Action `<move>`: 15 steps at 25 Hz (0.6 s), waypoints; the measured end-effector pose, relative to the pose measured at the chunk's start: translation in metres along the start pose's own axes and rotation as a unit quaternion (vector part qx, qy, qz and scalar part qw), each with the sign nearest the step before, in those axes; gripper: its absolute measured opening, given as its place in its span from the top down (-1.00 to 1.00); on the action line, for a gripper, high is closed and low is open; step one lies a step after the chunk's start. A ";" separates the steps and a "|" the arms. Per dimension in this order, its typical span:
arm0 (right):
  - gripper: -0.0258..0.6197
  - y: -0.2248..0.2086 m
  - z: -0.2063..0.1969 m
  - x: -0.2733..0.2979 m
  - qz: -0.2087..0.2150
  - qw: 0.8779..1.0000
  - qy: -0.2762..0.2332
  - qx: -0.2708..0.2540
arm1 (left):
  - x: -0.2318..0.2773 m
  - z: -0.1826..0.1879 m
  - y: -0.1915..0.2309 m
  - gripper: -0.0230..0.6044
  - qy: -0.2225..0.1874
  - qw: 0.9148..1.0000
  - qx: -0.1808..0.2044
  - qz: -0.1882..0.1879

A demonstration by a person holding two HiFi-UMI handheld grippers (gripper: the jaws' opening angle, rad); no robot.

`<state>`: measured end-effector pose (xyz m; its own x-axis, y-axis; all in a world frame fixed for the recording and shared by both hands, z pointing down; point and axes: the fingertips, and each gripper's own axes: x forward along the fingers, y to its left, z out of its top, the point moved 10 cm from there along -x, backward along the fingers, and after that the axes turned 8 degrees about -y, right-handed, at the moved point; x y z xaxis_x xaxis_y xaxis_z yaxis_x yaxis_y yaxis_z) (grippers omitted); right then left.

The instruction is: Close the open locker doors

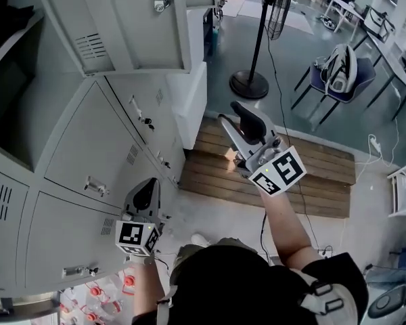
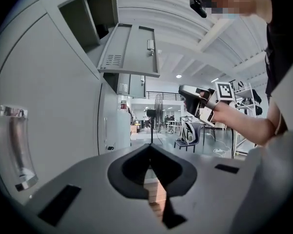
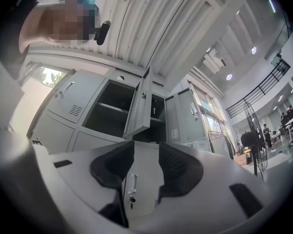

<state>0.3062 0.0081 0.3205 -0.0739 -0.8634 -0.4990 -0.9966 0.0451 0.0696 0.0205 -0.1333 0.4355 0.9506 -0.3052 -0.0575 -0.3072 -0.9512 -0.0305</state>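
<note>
Past right gripper (image 3: 146, 152), grey locker door (image 3: 139, 104) stands open.

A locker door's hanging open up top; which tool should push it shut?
Right, probably. The right tool is raised and faces the open door; the left tool sits low, pointing along closed lockers.

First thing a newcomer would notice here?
The open locker door jutting out of the grey locker bank, upper left in the head view. Then the right gripper, jaws apart and empty, raised mid-frame above a wooden pallet; the left gripper sits lower beside that bank, jaws together.
</note>
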 end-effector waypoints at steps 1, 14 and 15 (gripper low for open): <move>0.44 -0.001 -0.002 0.009 0.002 1.000 -0.003 -0.001 | 0.004 -0.001 0.007 0.90 0.001 1.000 0.000 -0.003; 0.41 -0.005 -0.012 0.091 0.035 0.998 -0.049 -0.019 | 0.024 -0.012 0.055 0.90 0.002 1.000 0.006 -0.026; 0.41 -0.005 -0.011 0.095 0.039 0.998 -0.052 -0.020 | 0.024 -0.011 0.056 0.90 0.003 1.000 0.008 -0.025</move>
<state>0.3044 -0.0797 0.2821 -0.1566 -0.8008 -0.5781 -0.9856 0.0885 0.1444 0.0269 -0.1945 0.4439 0.9651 -0.2570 -0.0503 -0.2594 -0.9645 -0.0484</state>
